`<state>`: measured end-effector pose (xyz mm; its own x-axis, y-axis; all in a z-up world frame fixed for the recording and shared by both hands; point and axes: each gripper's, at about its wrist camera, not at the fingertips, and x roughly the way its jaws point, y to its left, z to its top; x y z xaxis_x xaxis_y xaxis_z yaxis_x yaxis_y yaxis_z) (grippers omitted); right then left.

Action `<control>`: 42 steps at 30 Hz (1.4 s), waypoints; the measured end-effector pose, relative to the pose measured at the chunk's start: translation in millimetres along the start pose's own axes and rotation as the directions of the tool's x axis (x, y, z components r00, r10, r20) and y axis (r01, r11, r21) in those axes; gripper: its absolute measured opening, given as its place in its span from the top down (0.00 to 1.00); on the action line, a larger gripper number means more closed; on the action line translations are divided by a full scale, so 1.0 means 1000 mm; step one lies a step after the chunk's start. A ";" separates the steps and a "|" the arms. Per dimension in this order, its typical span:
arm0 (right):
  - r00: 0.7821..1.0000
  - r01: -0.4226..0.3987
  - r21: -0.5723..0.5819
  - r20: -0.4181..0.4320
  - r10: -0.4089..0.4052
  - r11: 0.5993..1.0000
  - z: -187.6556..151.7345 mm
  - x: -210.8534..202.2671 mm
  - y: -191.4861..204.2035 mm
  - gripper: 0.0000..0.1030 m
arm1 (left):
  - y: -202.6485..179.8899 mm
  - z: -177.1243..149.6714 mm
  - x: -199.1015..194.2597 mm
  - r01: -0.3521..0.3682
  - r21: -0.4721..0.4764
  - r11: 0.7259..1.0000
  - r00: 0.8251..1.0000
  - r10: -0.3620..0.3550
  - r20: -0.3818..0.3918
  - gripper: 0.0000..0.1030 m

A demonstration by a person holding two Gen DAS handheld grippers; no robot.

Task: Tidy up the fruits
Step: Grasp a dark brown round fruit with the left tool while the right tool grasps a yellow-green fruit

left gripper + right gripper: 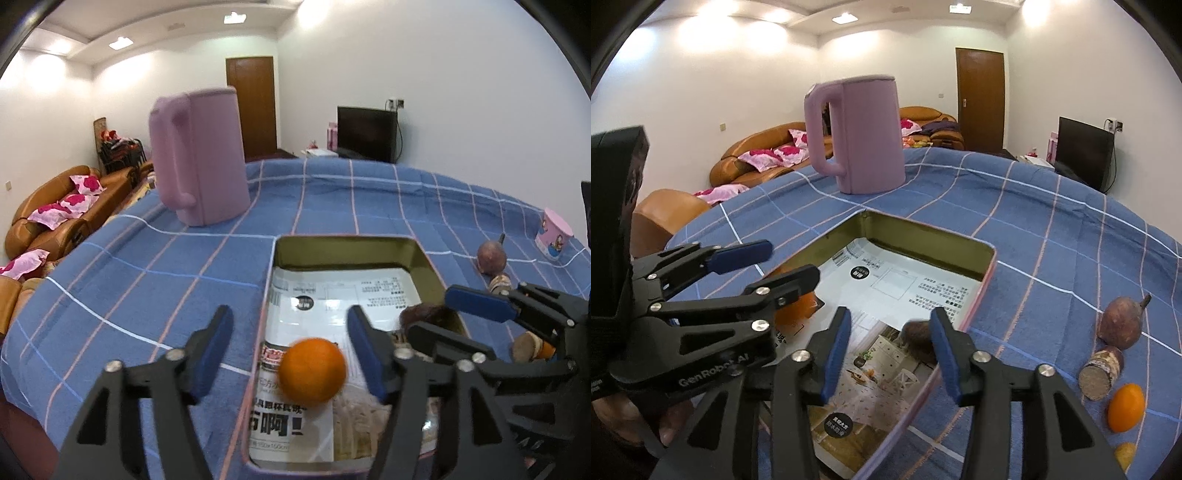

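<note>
An open metal tin (343, 240) (991, 258) lined with printed paper sits on the blue checked cloth. My left gripper (288, 321) hangs over its near end, open. A blurred orange (312, 371) lies between the fingers, close to the right one, and neither pad presses on it. My right gripper (890, 317) is open over the tin's right side. A brown fruit (918, 339) (424, 314) rests in the tin between its fingers, beside the right pad. Each view shows the other gripper alongside, the right gripper (432, 312) and the left gripper (792, 260).
A pink kettle (199, 158) (860, 136) stands behind the tin. On the cloth to the right lie a brown stemmed fruit (1119, 321), a cut brown root piece (1100, 373), a small orange fruit (1126, 408) and a pink cup (554, 236).
</note>
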<state>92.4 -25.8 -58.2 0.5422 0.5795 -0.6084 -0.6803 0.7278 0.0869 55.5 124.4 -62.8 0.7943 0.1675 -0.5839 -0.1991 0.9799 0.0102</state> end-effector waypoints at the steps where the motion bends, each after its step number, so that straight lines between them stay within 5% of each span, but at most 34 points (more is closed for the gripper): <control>1: 1.000 0.001 0.003 0.007 -0.001 1.000 -0.001 -0.004 -0.001 0.47 | 0.001 0.000 -0.003 0.001 -0.002 1.000 1.000 -0.001 0.009 0.21; 8: 0.997 0.062 0.040 0.053 -0.064 0.997 -0.022 -0.055 -0.020 0.41 | -0.018 0.000 -0.040 0.068 0.020 0.997 0.994 -0.070 0.088 0.14; 18: 0.965 0.257 0.244 -0.009 -0.263 0.935 -0.089 -0.129 -0.097 0.41 | -0.093 -0.015 -0.057 0.195 0.134 0.972 0.978 -0.204 0.054 0.14; 34: 0.965 0.258 0.216 -0.114 -0.238 0.942 -0.112 -0.113 -0.104 0.42 | -0.154 -0.038 -0.048 0.260 0.234 0.937 0.965 -0.259 -0.035 0.15; 42: 0.963 0.244 0.181 -0.163 -0.215 0.953 -0.111 -0.098 -0.102 0.70 | -0.160 -0.041 -0.050 0.278 0.245 0.929 0.960 -0.277 -0.039 0.15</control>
<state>53.3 -197.5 -94.9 0.5879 0.3416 -0.7333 -0.4268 0.9010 0.0776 24.1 -45.6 -68.1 0.7956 -0.1150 -0.5948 0.1763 0.9833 0.0458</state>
